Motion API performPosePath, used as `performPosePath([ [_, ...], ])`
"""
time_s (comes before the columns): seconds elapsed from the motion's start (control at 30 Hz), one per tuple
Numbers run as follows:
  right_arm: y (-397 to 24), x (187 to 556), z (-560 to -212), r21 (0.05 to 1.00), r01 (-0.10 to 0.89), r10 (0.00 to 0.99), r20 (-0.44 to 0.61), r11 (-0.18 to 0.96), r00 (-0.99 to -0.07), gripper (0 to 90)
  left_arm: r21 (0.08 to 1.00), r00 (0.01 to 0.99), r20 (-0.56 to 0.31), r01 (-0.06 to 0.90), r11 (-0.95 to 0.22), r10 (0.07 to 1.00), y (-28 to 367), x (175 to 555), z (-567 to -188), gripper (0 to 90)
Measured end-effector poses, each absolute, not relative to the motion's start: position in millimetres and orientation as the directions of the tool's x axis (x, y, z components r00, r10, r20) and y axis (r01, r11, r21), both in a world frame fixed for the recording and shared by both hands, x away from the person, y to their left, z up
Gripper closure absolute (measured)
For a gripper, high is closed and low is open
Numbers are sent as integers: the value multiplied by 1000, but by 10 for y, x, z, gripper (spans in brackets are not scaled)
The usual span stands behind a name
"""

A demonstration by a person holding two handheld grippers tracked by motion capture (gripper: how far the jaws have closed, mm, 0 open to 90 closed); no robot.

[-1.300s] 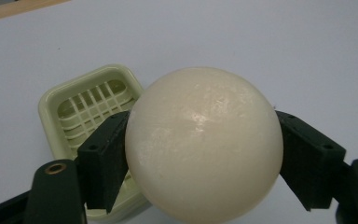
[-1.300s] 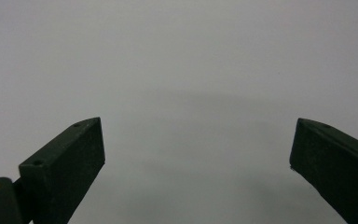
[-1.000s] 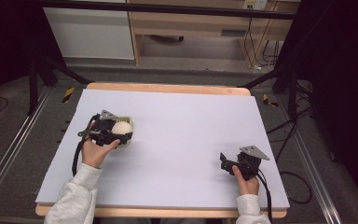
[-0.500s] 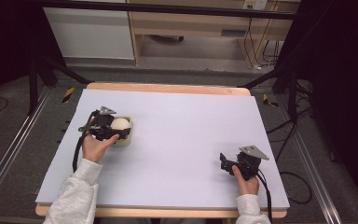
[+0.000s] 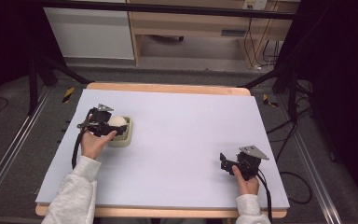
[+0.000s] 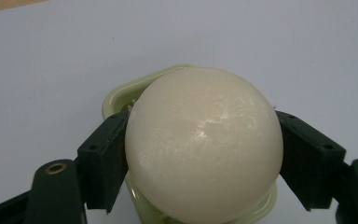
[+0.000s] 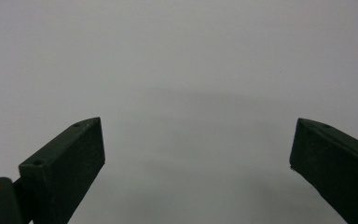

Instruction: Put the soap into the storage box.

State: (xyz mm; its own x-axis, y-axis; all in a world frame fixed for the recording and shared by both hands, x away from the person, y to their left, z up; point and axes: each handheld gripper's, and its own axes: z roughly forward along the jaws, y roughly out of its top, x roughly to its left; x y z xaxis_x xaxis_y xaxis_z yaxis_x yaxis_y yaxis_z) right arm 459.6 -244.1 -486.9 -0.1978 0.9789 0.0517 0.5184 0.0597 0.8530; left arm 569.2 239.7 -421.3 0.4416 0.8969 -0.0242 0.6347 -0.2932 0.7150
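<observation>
A cream ball point(image 6: 203, 144) is pinched between the two black jaws of my left gripper point(image 6: 203, 161), which press on its left and right sides. A pale green dish point(image 6: 121, 91) lies directly under the ball; whether the ball touches it I cannot tell. In the high view the left gripper point(image 5: 113, 127) holds the ball point(image 5: 117, 121) over the dish point(image 5: 125, 138) at the table's left. My right gripper point(image 5: 224, 162) rests near the front right, open, with bare table surface between its jaws point(image 7: 198, 149).
The table top point(image 5: 182, 126) is a pale lavender sheet with a wooden edge point(image 5: 168, 87) at the far side. Cables point(image 5: 265, 196) trail from the grippers. Dark stand legs and a shelf unit stand on the floor beyond the table.
My left gripper has shifted a little toward the far side of the table, carrying the ball with it. The right gripper has stayed where it was.
</observation>
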Motion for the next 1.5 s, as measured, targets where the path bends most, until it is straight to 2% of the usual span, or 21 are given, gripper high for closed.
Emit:
performPosePath([
  [1.5, -2445, 4598, -4870, 853, 519, 978, 58, 55, -198, 35, 664, 445, 2, 669, -334, 896, 2331, 5818, -4457, 242],
])
